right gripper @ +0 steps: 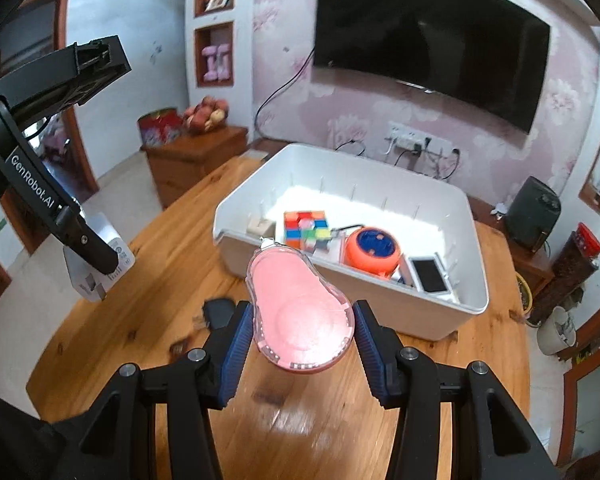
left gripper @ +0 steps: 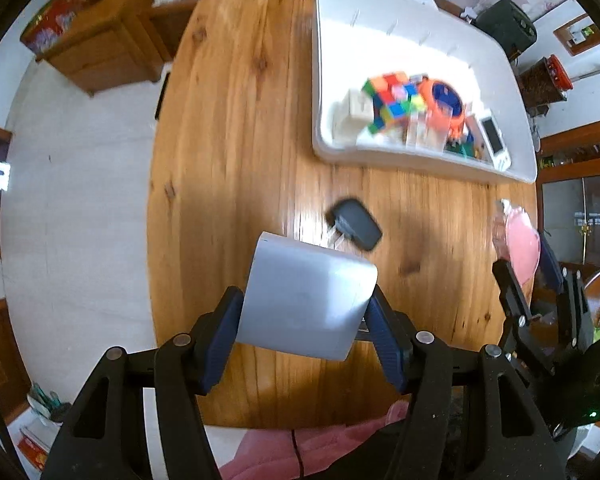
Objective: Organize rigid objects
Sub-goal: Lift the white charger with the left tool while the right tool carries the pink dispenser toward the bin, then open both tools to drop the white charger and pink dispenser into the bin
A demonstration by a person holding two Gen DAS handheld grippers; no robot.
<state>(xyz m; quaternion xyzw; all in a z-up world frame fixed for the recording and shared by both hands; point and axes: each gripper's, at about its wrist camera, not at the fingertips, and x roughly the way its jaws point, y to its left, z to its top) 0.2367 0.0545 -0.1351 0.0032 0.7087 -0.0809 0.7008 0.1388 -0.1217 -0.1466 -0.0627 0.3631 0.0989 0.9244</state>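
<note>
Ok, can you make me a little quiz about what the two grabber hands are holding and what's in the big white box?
1. True or false: the left gripper holds a white charger block.
2. What colour is the tape dispenser in the right gripper?
3. Which is in the white bin? A) puzzle cube B) banana C) shoe

Key:
1. True
2. Pink
3. A; a black plug adapter lies alone on the wooden table.

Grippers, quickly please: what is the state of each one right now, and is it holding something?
Left gripper: closed on the white box, above the table.
Right gripper: closed on the pink case.
</note>
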